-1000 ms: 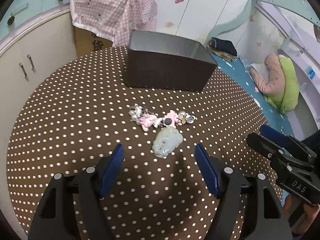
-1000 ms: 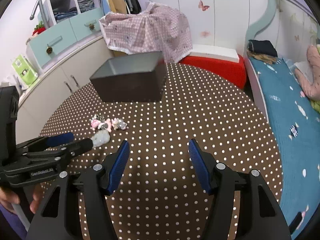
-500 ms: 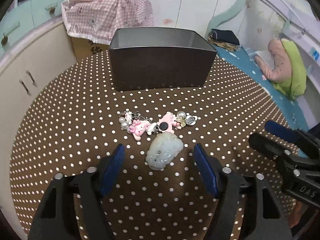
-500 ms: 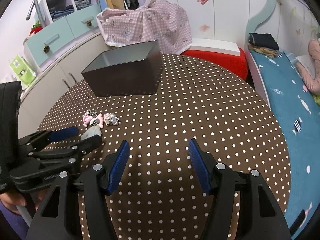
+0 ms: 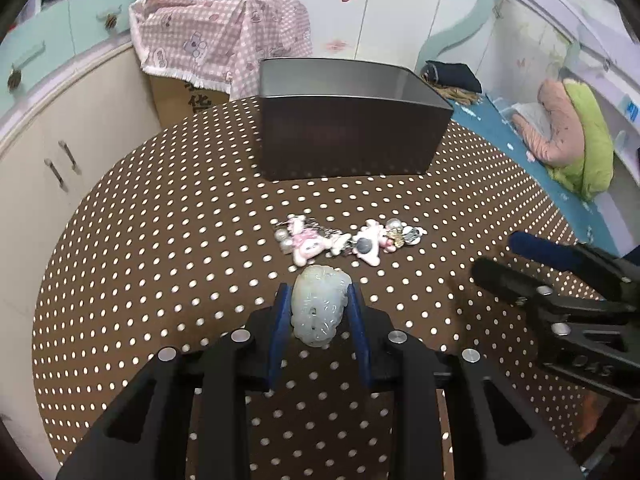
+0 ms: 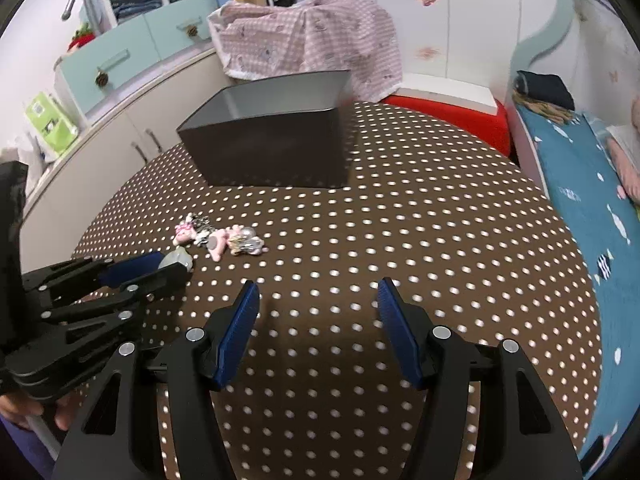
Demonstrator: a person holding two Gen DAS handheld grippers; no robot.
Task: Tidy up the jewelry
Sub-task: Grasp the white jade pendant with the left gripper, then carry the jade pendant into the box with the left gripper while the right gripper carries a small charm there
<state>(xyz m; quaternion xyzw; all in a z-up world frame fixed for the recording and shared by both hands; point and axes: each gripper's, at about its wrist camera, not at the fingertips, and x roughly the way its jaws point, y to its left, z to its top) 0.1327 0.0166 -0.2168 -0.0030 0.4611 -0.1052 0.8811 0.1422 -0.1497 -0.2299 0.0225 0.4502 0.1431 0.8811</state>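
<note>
A pale green jade pendant lies on the brown dotted table. My left gripper is shut on it, blue pads on both sides; the pendant also shows in the right wrist view. A cluster of pink charms and pearls lies just beyond it, also in the right wrist view. A dark open box stands at the table's far side. My right gripper is open and empty above the table, right of the left gripper.
A pink checked cloth covers a carton behind the table. White cabinets stand left. A bed with a blue sheet runs along the right. A red stool is behind the table.
My left gripper moved forward and closed on the jade pendant, which earlier lay free between open fingers. The right gripper stayed open and shifted only slightly.
</note>
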